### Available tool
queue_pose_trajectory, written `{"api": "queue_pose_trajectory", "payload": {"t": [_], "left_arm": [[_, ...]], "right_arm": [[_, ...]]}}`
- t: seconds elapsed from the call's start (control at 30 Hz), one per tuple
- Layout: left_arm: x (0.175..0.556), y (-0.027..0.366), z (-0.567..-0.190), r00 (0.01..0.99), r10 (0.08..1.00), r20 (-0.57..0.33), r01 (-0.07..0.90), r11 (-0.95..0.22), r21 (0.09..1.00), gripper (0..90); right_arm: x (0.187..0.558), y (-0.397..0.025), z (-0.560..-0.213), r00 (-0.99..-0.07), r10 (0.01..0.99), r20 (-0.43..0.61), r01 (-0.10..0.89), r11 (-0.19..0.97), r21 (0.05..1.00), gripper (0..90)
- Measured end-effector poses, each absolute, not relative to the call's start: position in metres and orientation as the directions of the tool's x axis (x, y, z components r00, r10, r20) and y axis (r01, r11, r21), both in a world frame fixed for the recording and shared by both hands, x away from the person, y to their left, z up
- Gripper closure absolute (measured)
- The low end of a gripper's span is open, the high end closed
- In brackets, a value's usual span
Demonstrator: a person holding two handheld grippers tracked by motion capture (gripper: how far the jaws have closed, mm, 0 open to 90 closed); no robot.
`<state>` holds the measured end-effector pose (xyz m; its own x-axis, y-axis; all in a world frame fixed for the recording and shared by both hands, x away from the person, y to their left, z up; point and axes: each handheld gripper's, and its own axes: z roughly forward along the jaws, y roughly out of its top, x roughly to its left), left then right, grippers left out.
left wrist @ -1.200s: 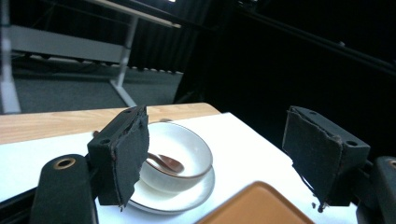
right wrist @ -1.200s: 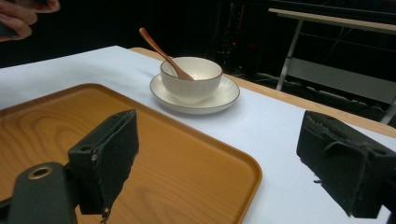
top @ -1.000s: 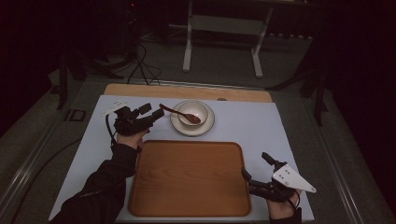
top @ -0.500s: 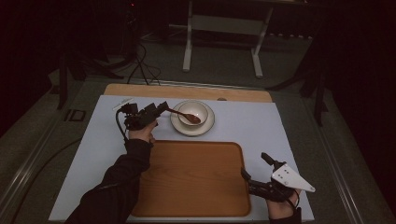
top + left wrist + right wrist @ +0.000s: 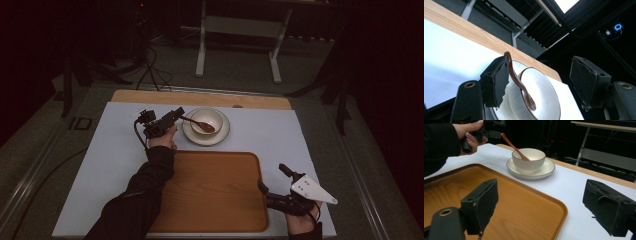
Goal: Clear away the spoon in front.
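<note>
- Here, the left gripper (image 5: 172, 116) has its jaws spread wide, and nothing is clamped between them.
- In the left gripper view, the handle end of a brown wooden spoon (image 5: 520, 83) lies right against the inner face of the left-hand jaw; the other jaw stands well apart from it.
- Just past those jaws, the spoon slopes down into a white bowl (image 5: 541, 95), where its scoop rests.
- The bowl stands on a white plate (image 5: 225, 134), which sits on the pale sheet covering the desk (image 5: 300, 135).
- The left hand (image 5: 162, 137) holds its gripper just beside the plate, a dark sleeve (image 5: 145, 185) running back over the edge of the tray.
- The right gripper (image 5: 272, 185) likewise has its jaws wide apart, with nothing between them.
- Between and below those jaws, in the right gripper view, lies the near corner of an empty wooden tray (image 5: 524, 210), flat on the desk.
- Farther out beyond the tray's far rim stand the plate, bowl and spoon, with the left hand just beside the spoon handle.
- The grey three-cornered plate (image 5: 312, 190) tops the right gripper near the desk's front edge.
</note>
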<state>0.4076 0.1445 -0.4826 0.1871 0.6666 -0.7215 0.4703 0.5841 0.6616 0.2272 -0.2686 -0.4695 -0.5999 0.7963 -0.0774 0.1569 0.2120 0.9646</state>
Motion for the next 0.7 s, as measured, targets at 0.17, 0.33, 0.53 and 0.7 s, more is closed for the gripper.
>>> {"api": "queue_pose_trajectory", "payload": {"t": [0.17,0.33,0.53,0.7], "left_arm": [[0.411,0.140,-0.492,0.153,0.655,-0.740,0.461,0.615,0.640,39.4],[0.415,0.140,-0.496,0.142,0.655,-0.742,0.429,0.635,0.643,40.6],[0.422,0.137,-0.498,0.134,0.659,-0.740,0.420,0.638,0.645,40.7],[0.426,0.133,-0.501,0.139,0.647,-0.750,0.420,0.647,0.636,46.4]], "right_arm": [[0.227,-0.269,-0.470,-0.603,0.794,-0.072,0.163,0.211,0.964,13.2],[0.228,-0.269,-0.470,-0.607,0.792,-0.066,0.165,0.207,0.964,13.2],[0.229,-0.269,-0.471,-0.614,0.788,-0.055,0.173,0.202,0.964,13.3],[0.229,-0.269,-0.471,-0.615,0.787,-0.054,0.175,0.203,0.963,13.4]]}}
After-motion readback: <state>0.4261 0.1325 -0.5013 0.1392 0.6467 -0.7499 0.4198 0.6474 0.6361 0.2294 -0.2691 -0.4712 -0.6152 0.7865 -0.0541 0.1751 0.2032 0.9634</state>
